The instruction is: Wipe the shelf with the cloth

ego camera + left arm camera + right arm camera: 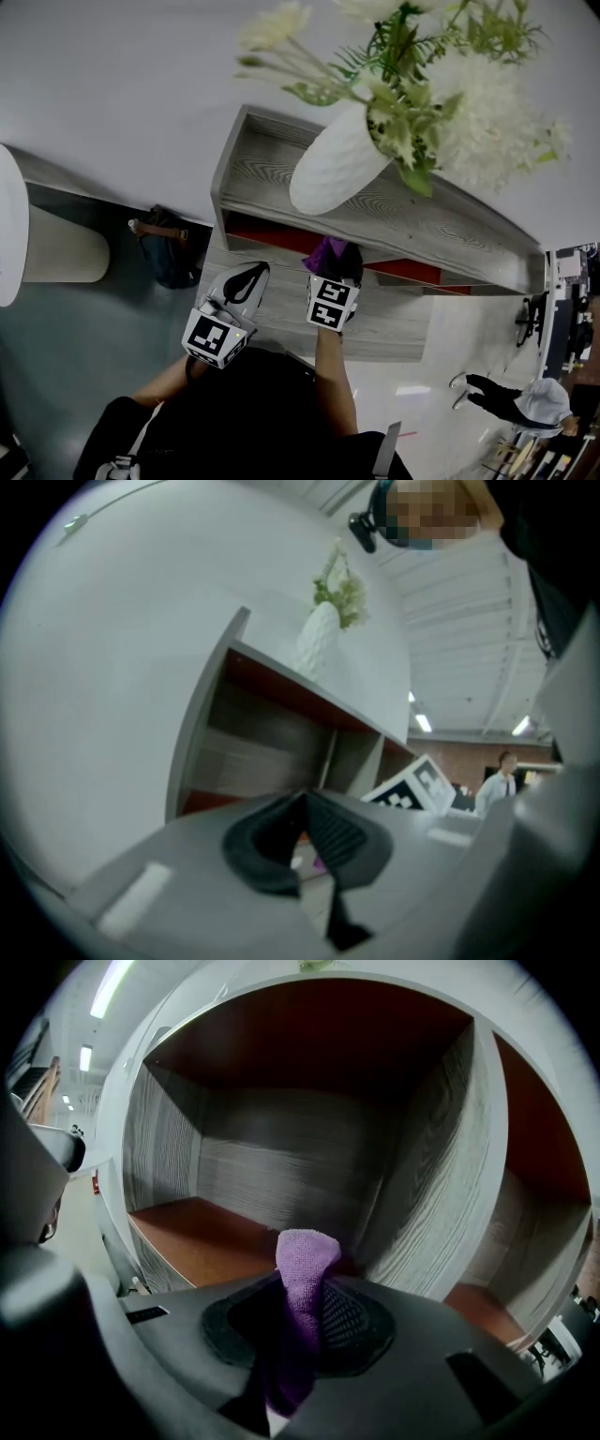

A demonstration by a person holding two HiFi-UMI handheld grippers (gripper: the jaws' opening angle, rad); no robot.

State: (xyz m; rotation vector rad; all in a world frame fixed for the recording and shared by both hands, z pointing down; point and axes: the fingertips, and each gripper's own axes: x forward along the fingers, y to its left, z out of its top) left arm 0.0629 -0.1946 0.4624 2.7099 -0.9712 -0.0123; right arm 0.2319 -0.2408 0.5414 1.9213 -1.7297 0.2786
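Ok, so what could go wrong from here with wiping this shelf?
1. The vase stands on top of the shelf, about above the compartment the right claw faces; an upward knock could tip it.
2. Only a short end of the cloth pokes past the claw, so its hard tips may scrape the red-brown board instead of wiping.
3. The divider is close on the right; a wide stroke might hit it.
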